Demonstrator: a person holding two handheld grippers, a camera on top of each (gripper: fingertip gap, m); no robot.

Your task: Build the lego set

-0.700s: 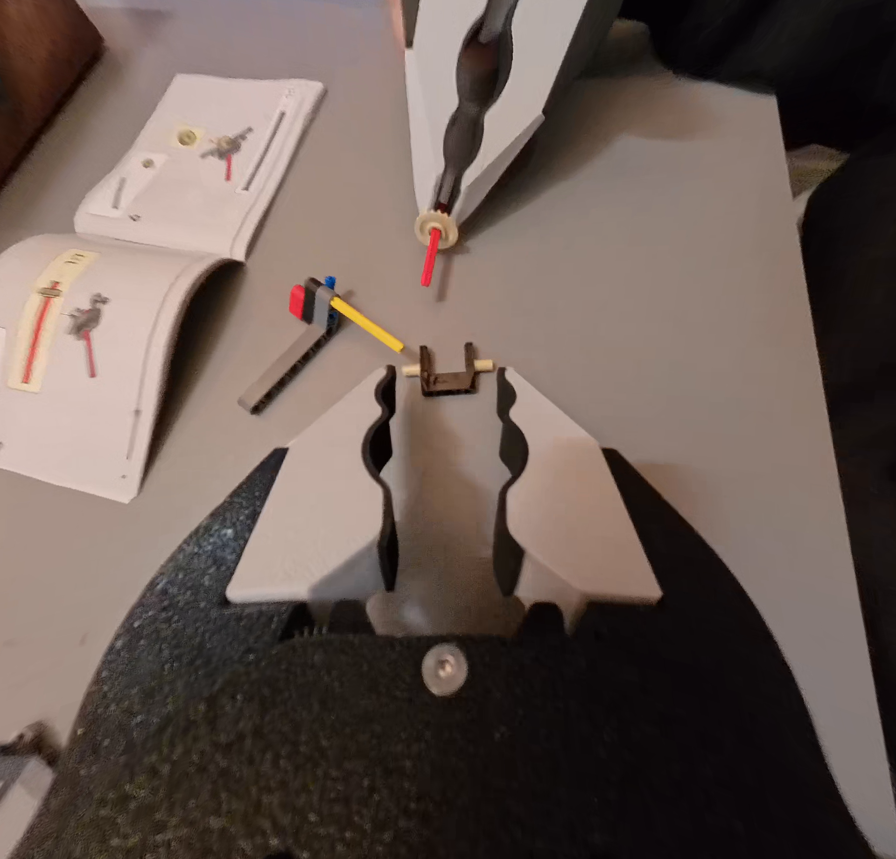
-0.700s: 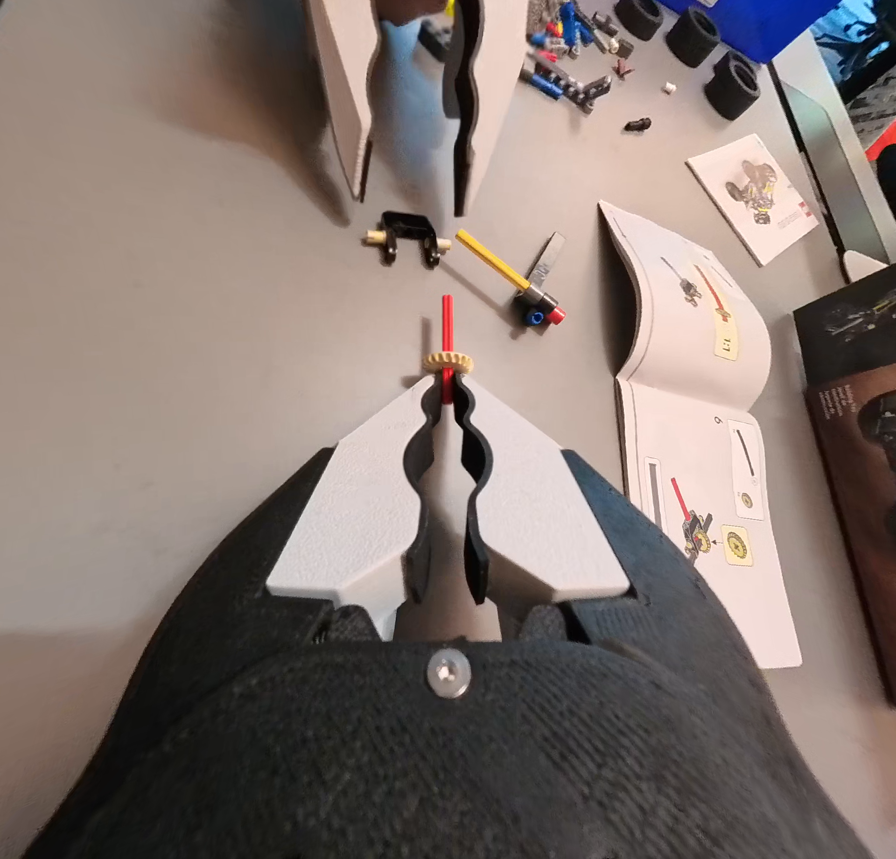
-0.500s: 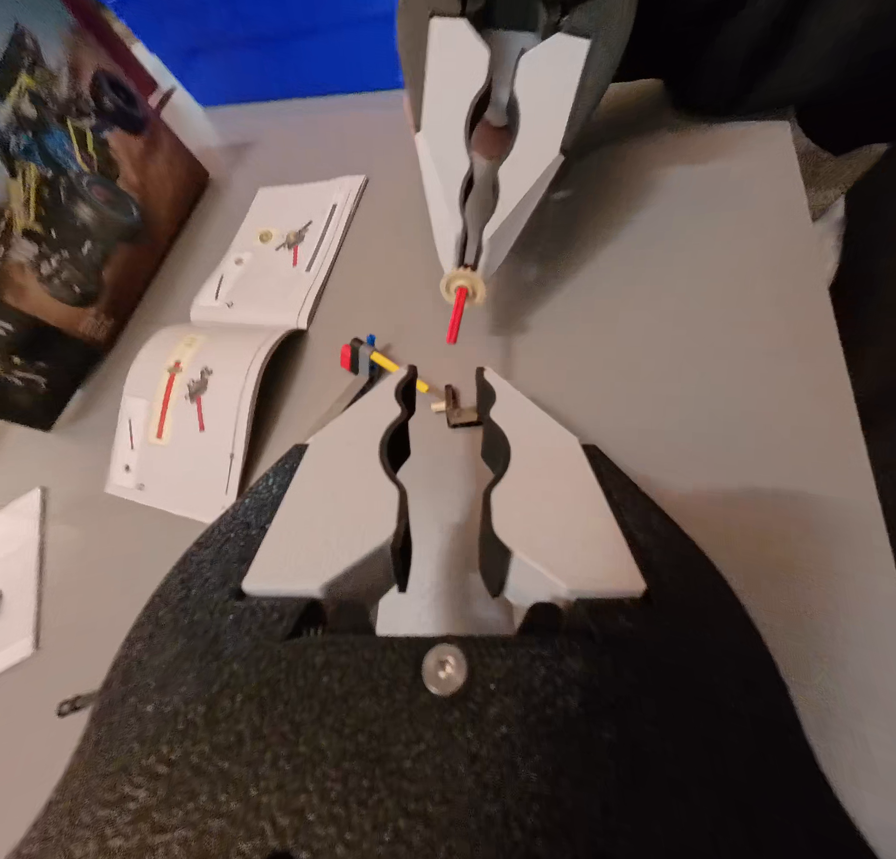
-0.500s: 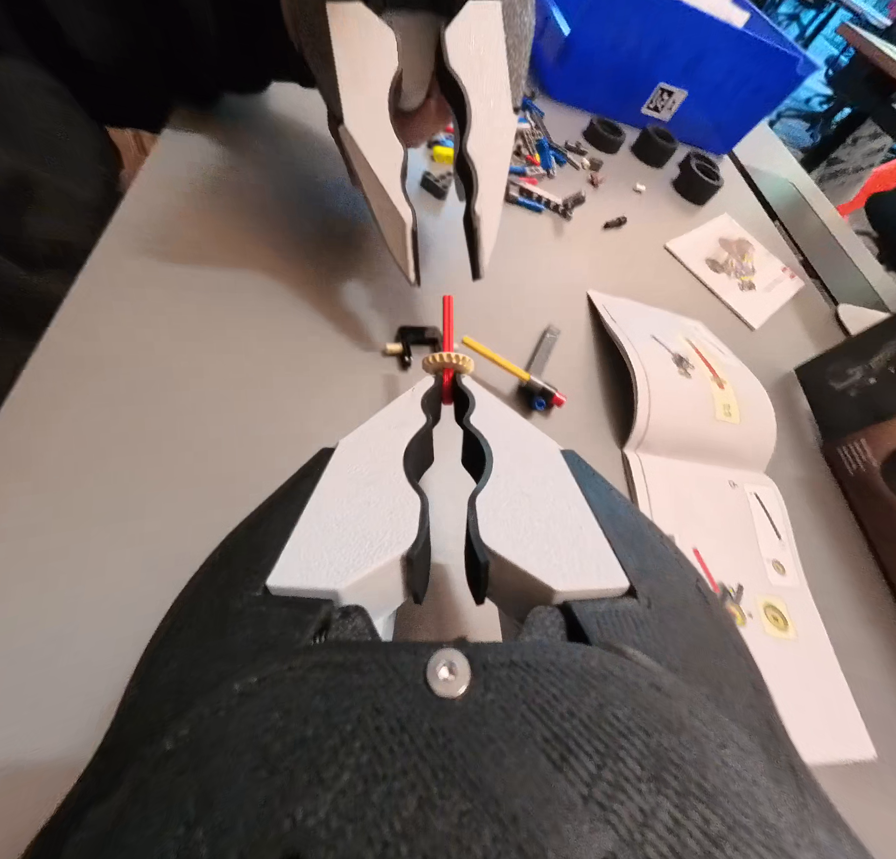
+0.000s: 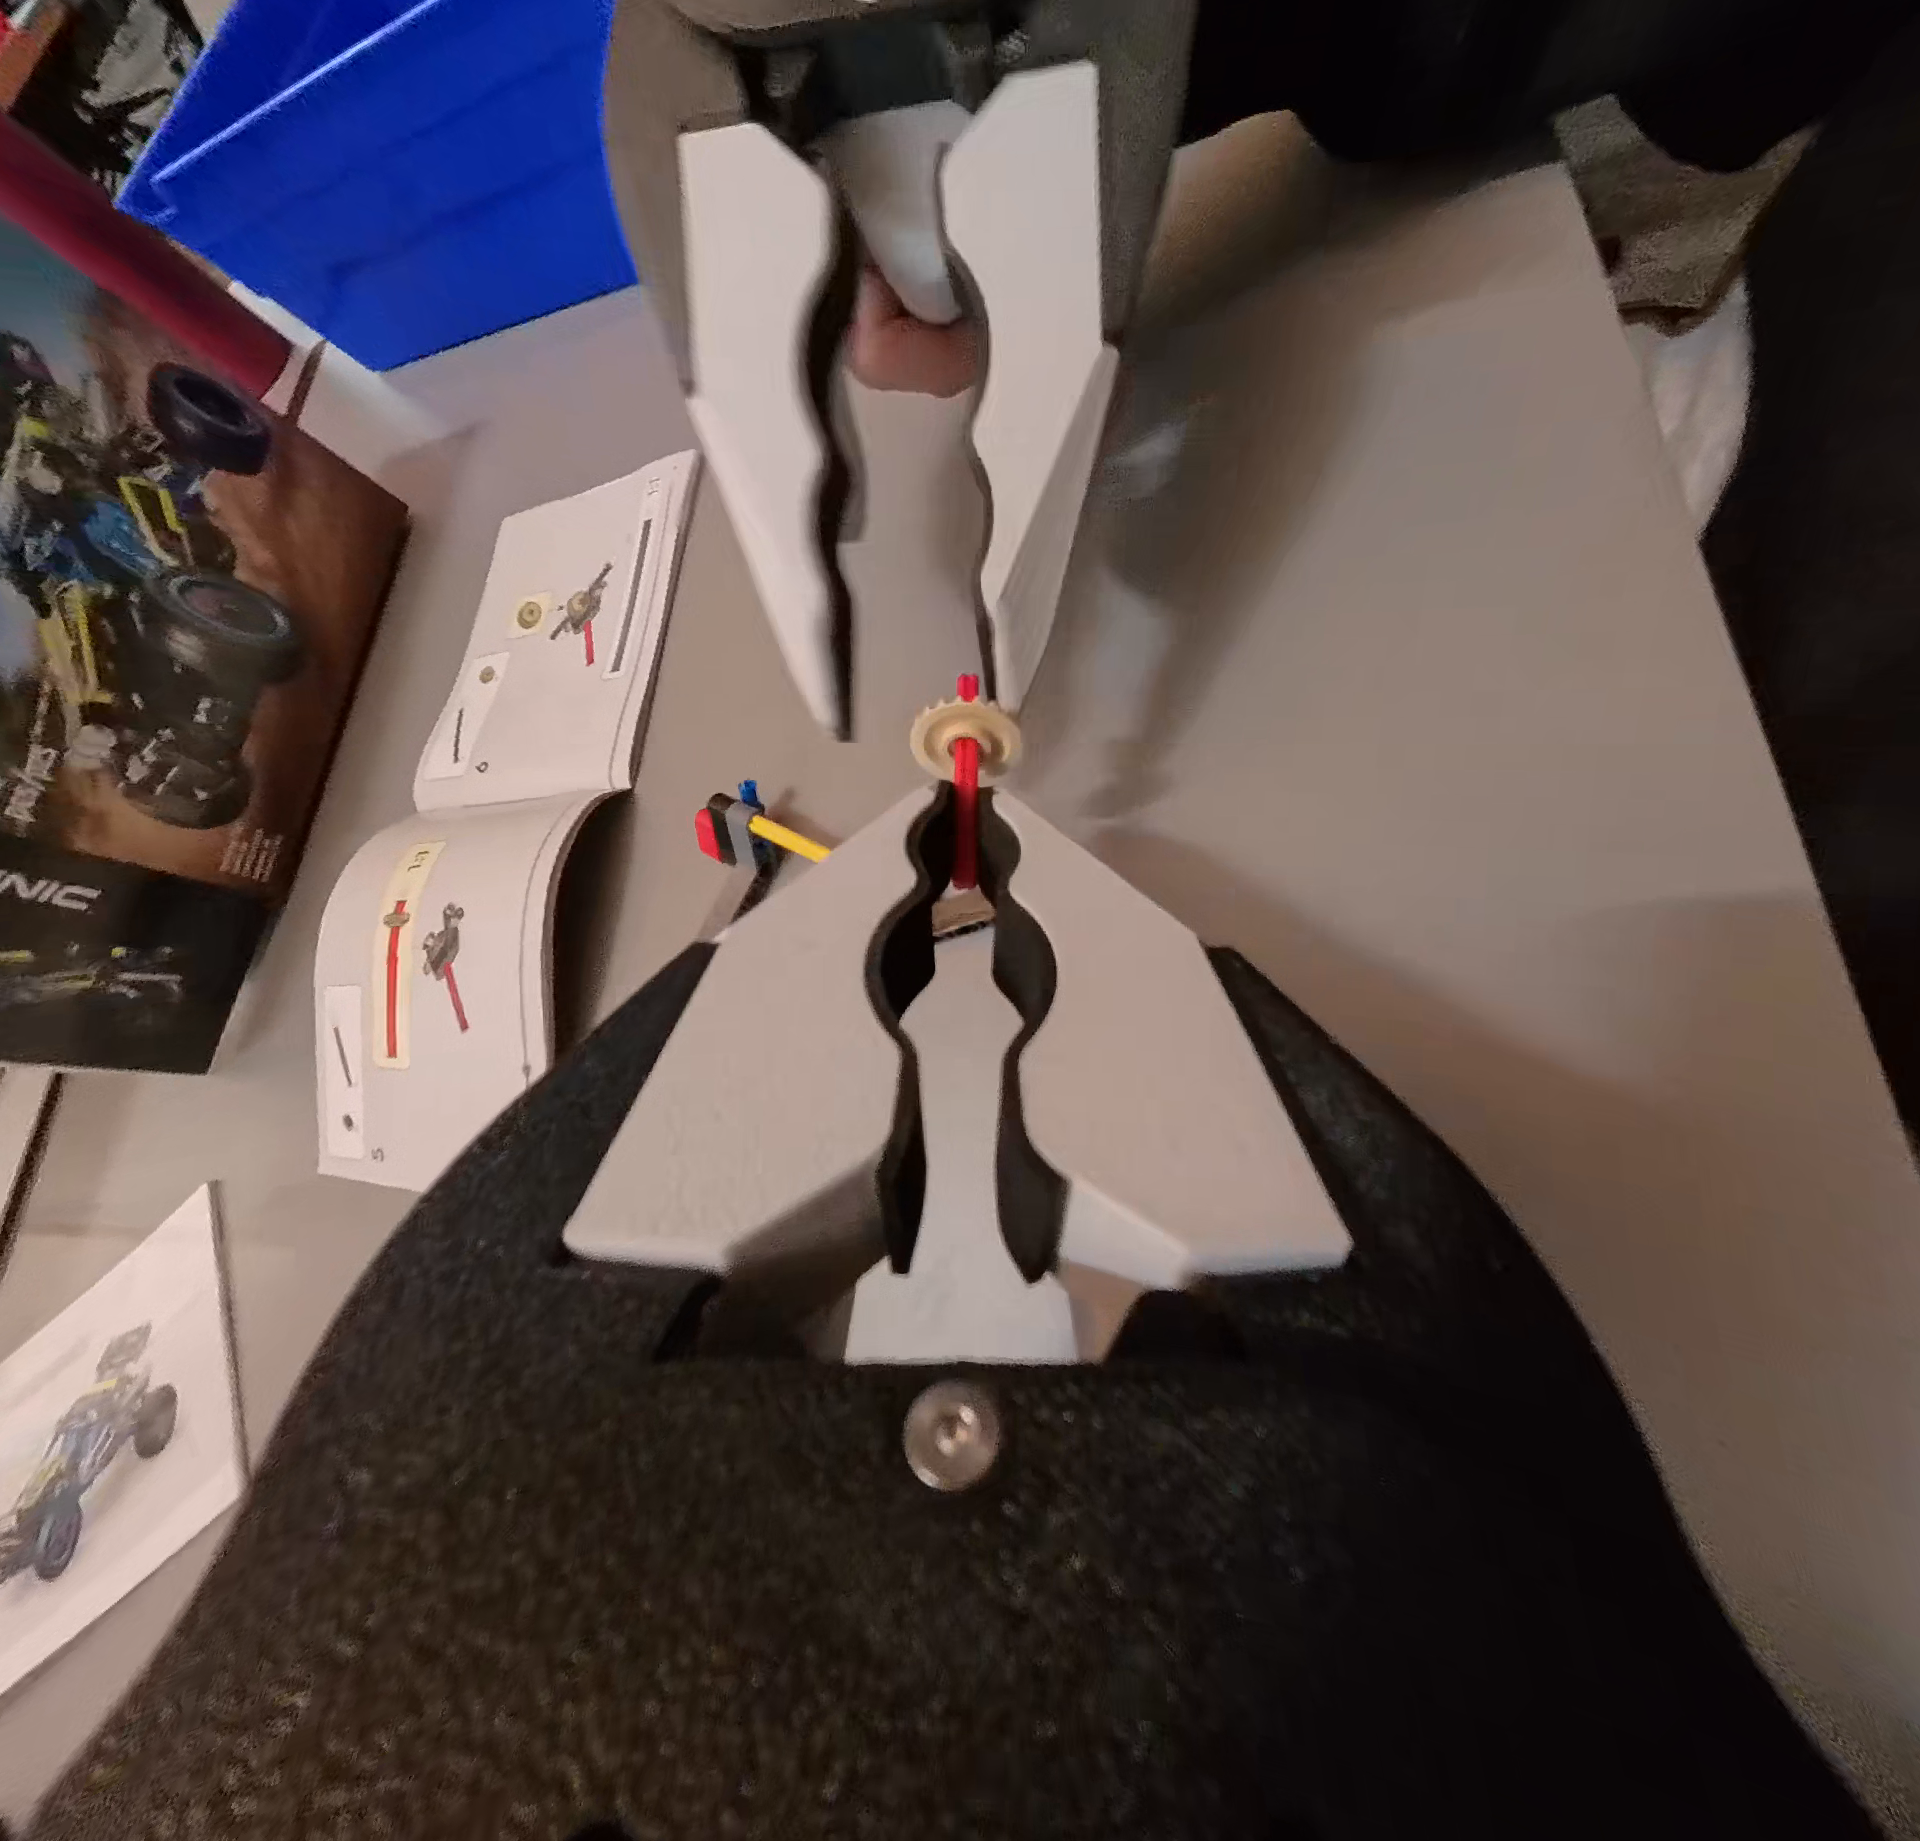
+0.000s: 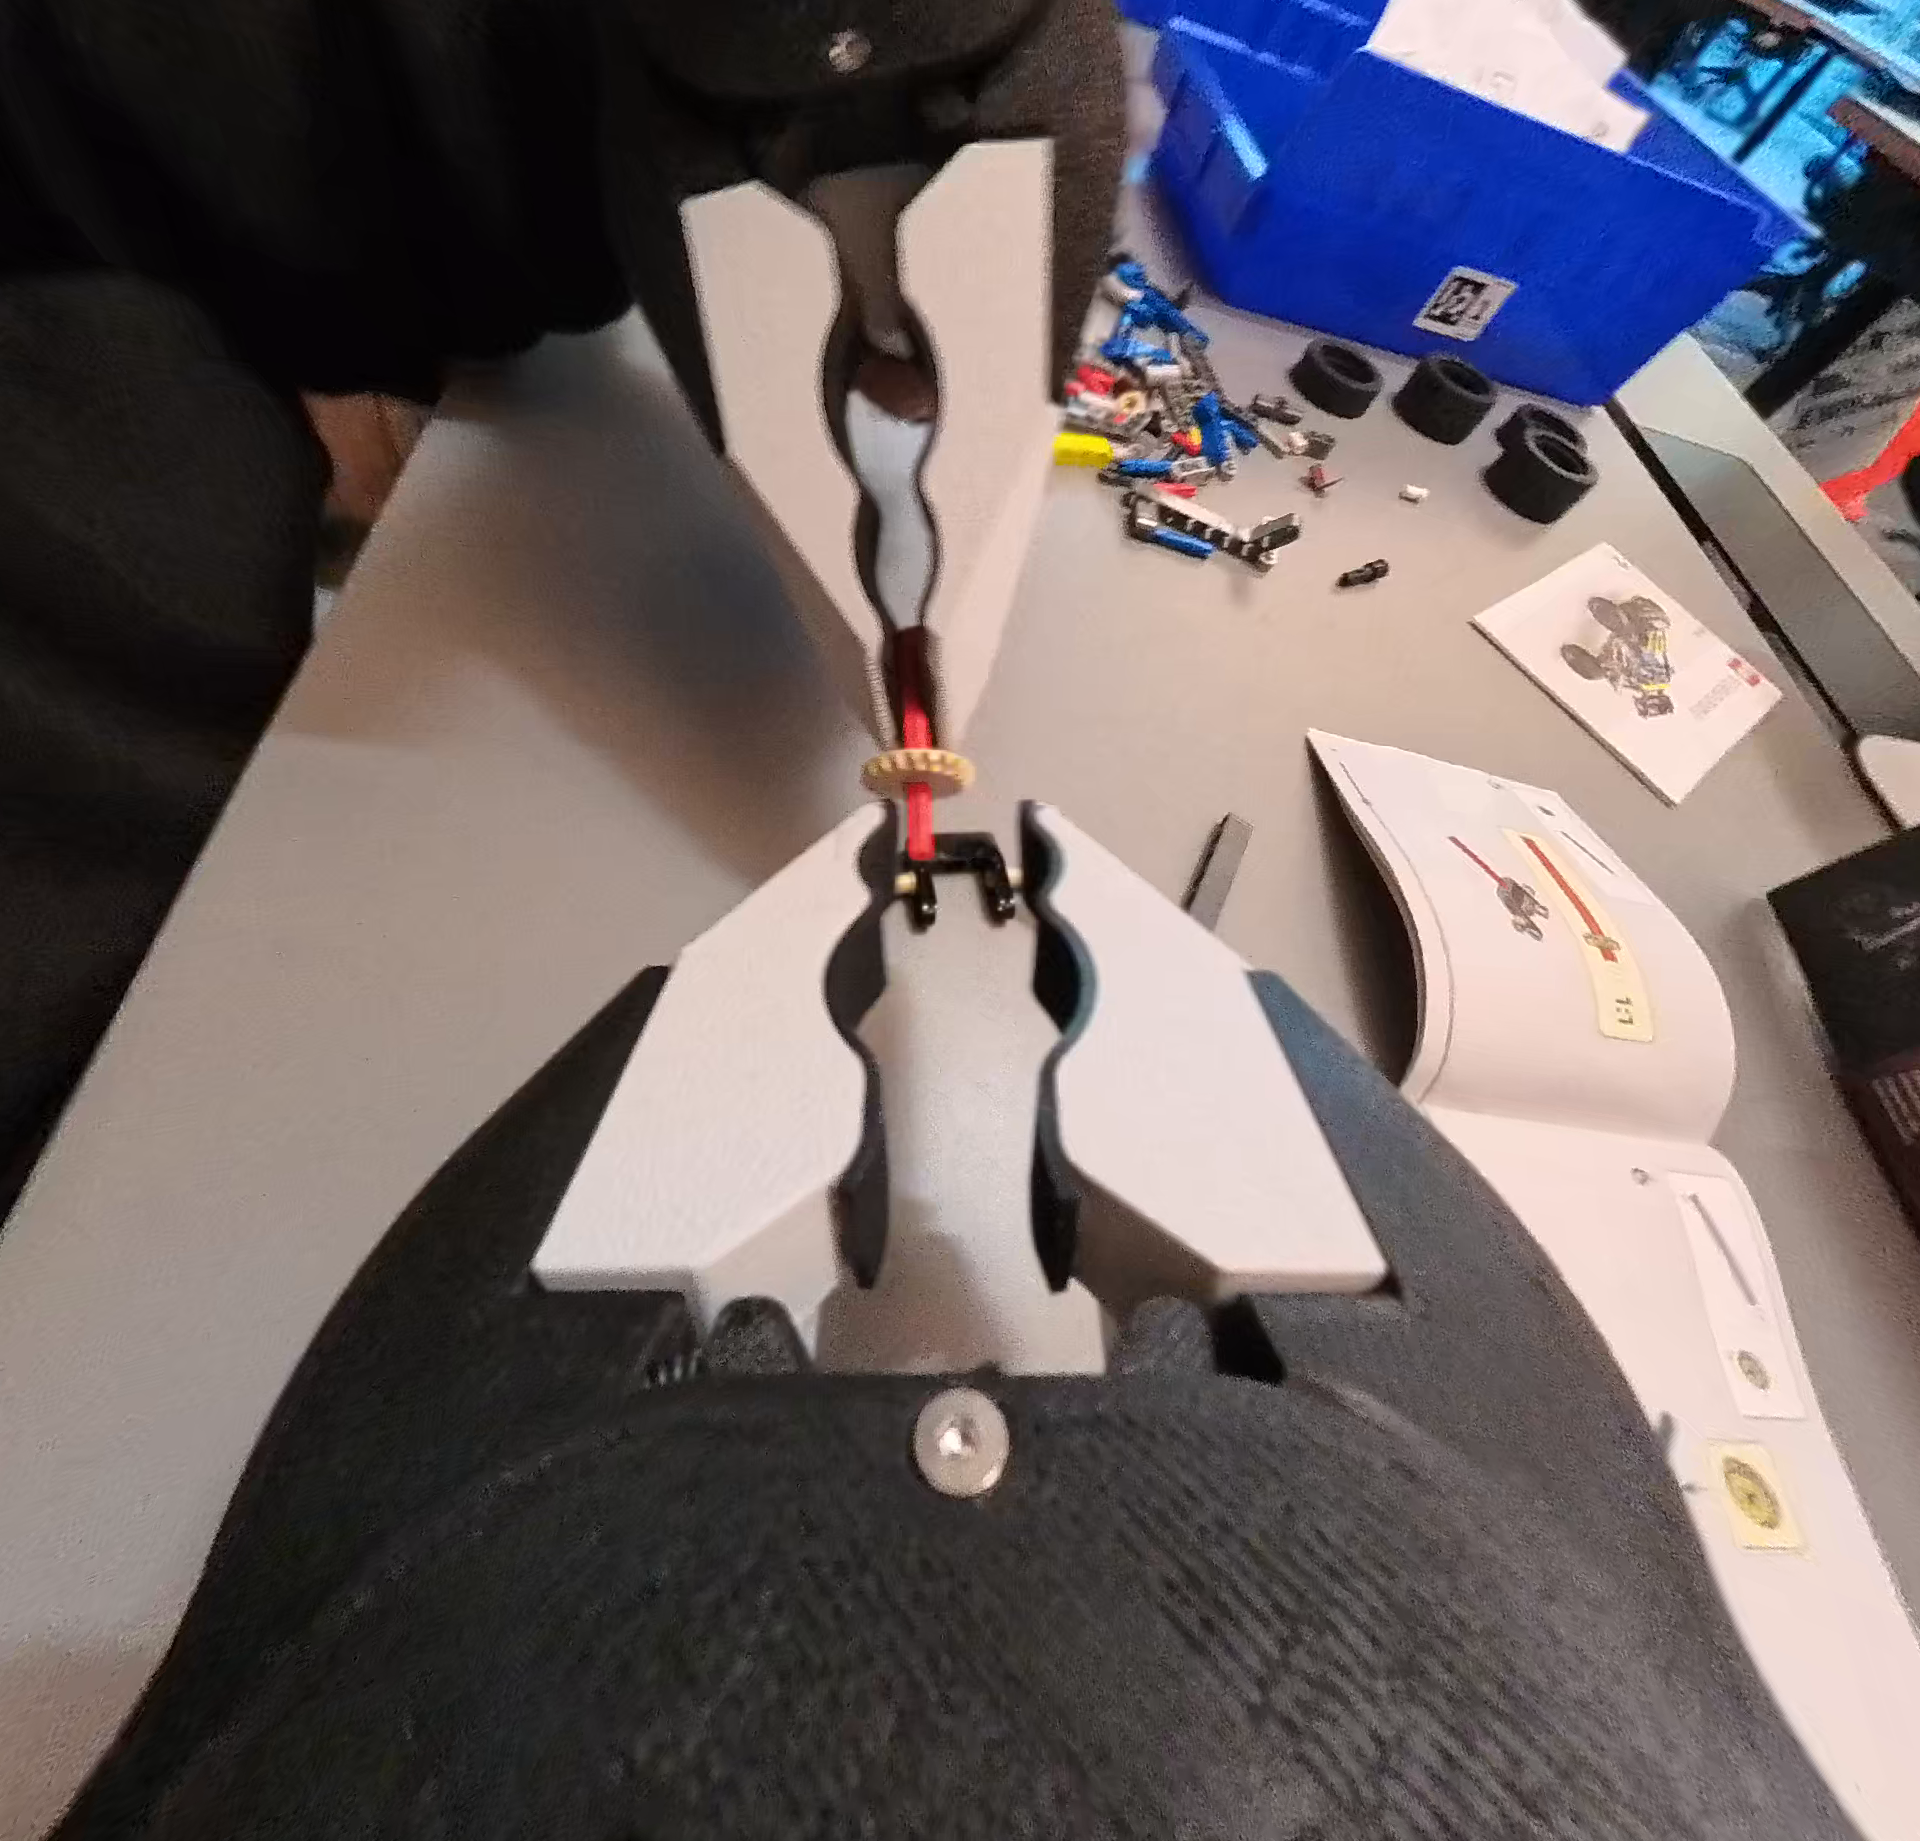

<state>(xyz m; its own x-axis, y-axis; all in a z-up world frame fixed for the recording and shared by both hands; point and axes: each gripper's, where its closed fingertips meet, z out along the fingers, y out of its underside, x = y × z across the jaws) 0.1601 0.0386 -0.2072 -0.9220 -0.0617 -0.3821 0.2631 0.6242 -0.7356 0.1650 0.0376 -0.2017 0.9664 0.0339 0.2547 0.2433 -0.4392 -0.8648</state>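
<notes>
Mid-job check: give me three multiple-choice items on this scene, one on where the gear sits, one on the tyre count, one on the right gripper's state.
1. Where is the gear?
A) on the axle
B) lying loose by itself
C) out of sight

2. How many tyres stand by the bin?
A) two
B) four
C) six

3. The right gripper is:
A) shut on the axle
B) shut on nothing
C) open

Answers:
1 A, the tan gear is threaded on the red axle pinched by the left gripper.
2 B, four black tyres show beside the blue bin.
3 C, its fingers stand apart, gripping nothing.
</notes>
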